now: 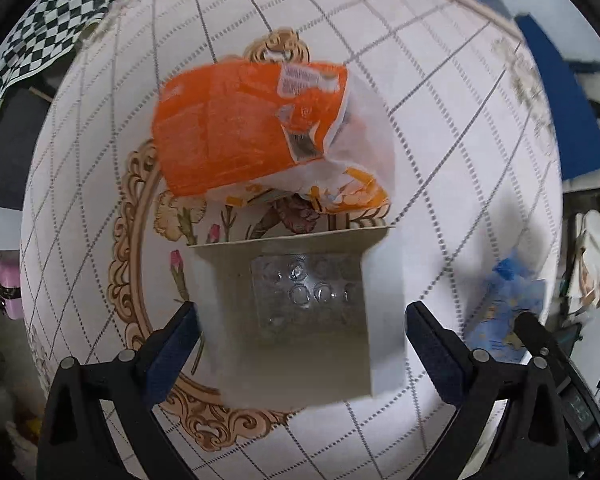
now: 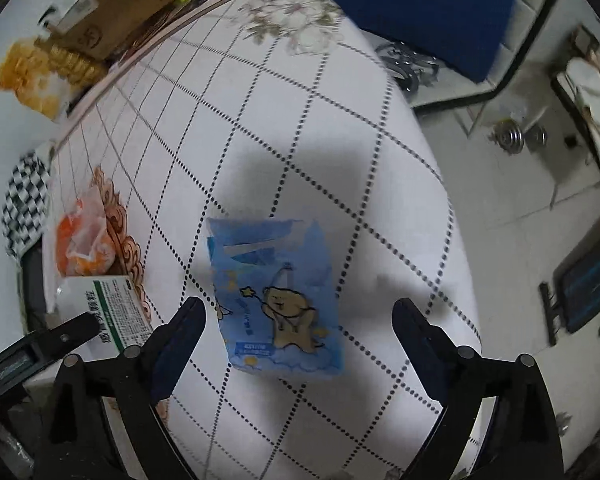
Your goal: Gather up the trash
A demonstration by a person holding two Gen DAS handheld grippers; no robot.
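On the round table (image 2: 300, 140), white cloth with dotted grid: orange bag (image 1: 244, 128) at 12 o'clock of the left view, crumpled, mouth toward 3 o'clock. Below it an open white medicine box (image 1: 300, 320), long axis 12–6, clear blister pack (image 1: 304, 296) lying inside. Left gripper (image 1: 300, 344) straddles the box, fingers wide apart, not touching. Right gripper (image 2: 300, 336) spread either side of the blue bear-print packet (image 2: 276, 300), flat, long axis 12–6, no contact.
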